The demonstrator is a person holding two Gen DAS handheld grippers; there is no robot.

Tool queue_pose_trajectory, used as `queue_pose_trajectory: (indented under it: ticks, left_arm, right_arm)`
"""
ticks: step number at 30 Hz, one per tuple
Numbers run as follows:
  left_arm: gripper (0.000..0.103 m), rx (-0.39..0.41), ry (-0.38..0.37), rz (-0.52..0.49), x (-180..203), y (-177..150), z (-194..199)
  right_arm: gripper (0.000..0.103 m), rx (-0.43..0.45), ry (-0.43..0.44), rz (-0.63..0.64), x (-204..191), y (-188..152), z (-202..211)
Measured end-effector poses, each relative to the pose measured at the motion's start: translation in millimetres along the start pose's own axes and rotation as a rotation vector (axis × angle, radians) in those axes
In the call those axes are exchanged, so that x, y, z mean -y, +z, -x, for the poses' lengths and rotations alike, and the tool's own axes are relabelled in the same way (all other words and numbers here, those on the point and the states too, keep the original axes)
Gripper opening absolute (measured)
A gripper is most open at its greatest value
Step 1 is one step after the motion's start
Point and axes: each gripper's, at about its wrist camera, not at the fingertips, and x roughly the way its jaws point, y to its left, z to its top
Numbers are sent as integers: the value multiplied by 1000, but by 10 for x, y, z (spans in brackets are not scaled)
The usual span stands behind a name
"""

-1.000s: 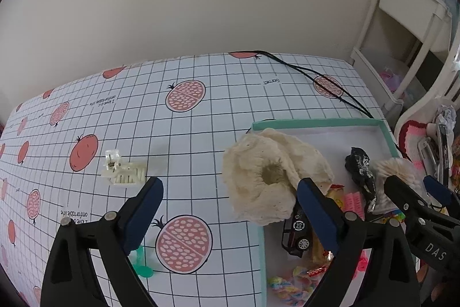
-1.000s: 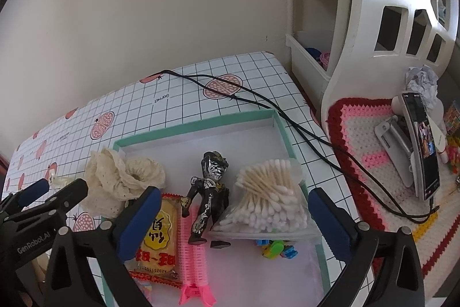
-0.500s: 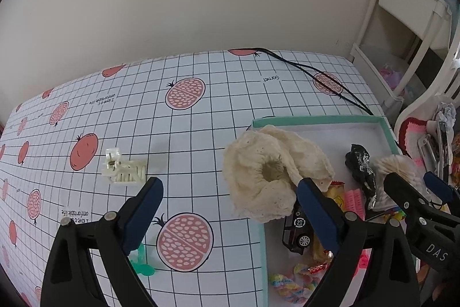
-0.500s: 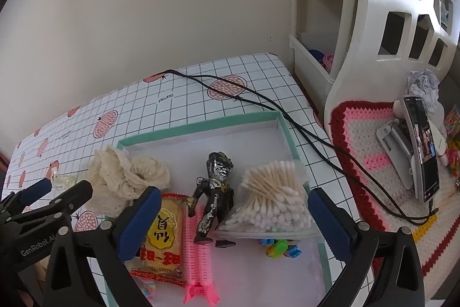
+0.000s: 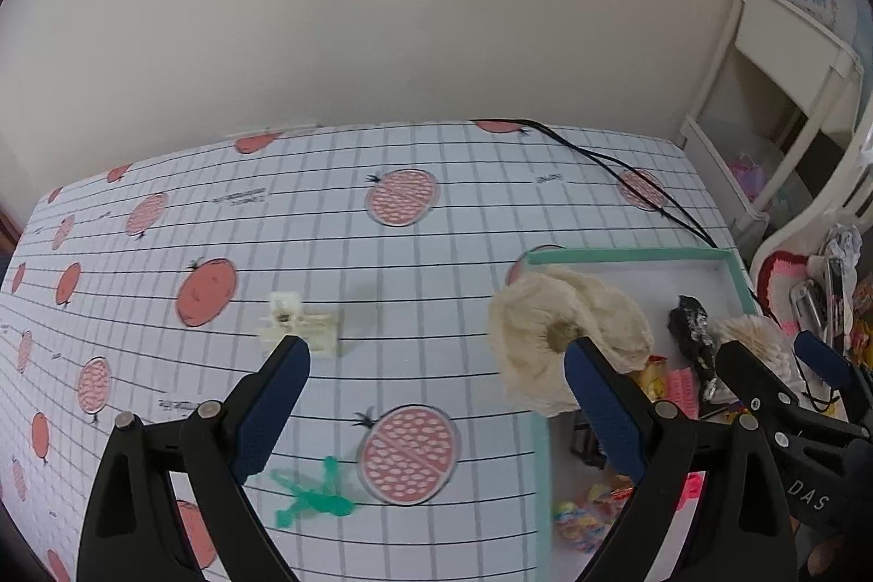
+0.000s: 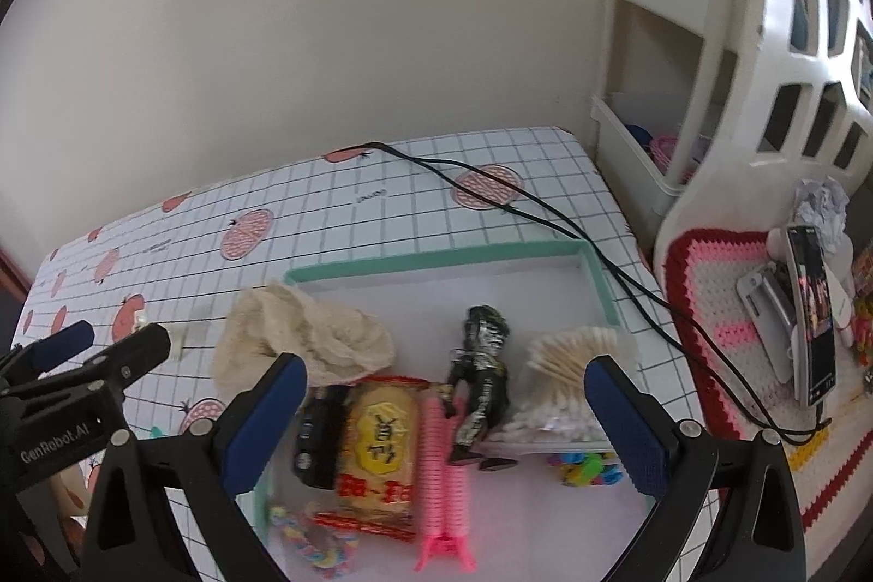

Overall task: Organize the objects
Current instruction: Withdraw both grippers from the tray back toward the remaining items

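Left wrist view gives you the gridded tablecloth with its pomegranate prints, running out of frame on the left and lower edges. Your left gripper hangs over it with its fingers spread wide and nothing between them.

The mint-rimmed tray sits at the right of that cloth; only its far rim and near-left corner show, the rest being covered by your grippers. The cream knitted piece slumps over the tray's left rim, half in, half on the cloth.

From the right wrist view, your right gripper is also spread and empty, above the tray. Inside it lie the bag of cotton swabs, partly behind the right finger, the yellow snack packet, the pink hair roller and the black figure leaning across them. A dark object left of the packet is blurred; you cannot tell what it is. Coloured bits by the swabs are just as unclear.

Out on the cloth, the cream claw clip lies just beyond your left fingertip, motion-smeared, and a small green piece rests near the bottom, partly cut by the finger.
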Motion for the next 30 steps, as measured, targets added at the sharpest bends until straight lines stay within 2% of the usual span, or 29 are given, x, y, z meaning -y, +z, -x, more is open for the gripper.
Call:
queue_pose_trajectory:
  ticks: [13, 30]
  left_arm:
    - [95, -38, 68, 61, -615, -21, 85]
    - [95, -116, 125, 168, -1376, -209, -29]
  right_arm:
    - [103, 4, 68, 81, -627, 5, 27]
    - [103, -46, 174, 206, -1450, -176, -75]
